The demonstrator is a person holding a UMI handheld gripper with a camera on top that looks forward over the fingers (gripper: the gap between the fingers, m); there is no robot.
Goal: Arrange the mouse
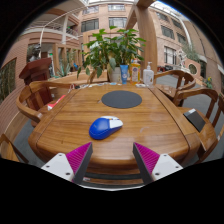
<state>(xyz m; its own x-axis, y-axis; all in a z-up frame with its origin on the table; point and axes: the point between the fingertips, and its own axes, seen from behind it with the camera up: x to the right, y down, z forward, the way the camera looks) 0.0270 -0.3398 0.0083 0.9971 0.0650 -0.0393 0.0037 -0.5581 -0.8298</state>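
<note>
Magenta-padded two-finger gripper (110,160) nearest the lens, fingers spread wide, holding nothing; left pad (76,160) at 7 o'clock, right pad at 5 o'clock, both over the near edge of the table.

Blue and white computer mouse (105,127) sits on the wood just ahead of the fingers, roughly centred on the gap between them, slightly toward 11 o'clock from the gap's midpoint. Not touching either pad (clear wood shows between mouse and fingertips).

Dark grey oval mouse mat (121,99) lies beyond the mouse at 12 o'clock, apart from it, with bare planks between.

Round slatted wooden table (60,125) carries all of this. Further out at 12 o'clock, at the far rim: a leafy green potted plant (113,45) and a few small bottles (146,74) beside it, one white with a pump top. Wooden chairs (42,92) ring the table at 9 to 10 o'clock and 2 to 3 o'clock. Brick multi-storey building (95,18) behind.
</note>
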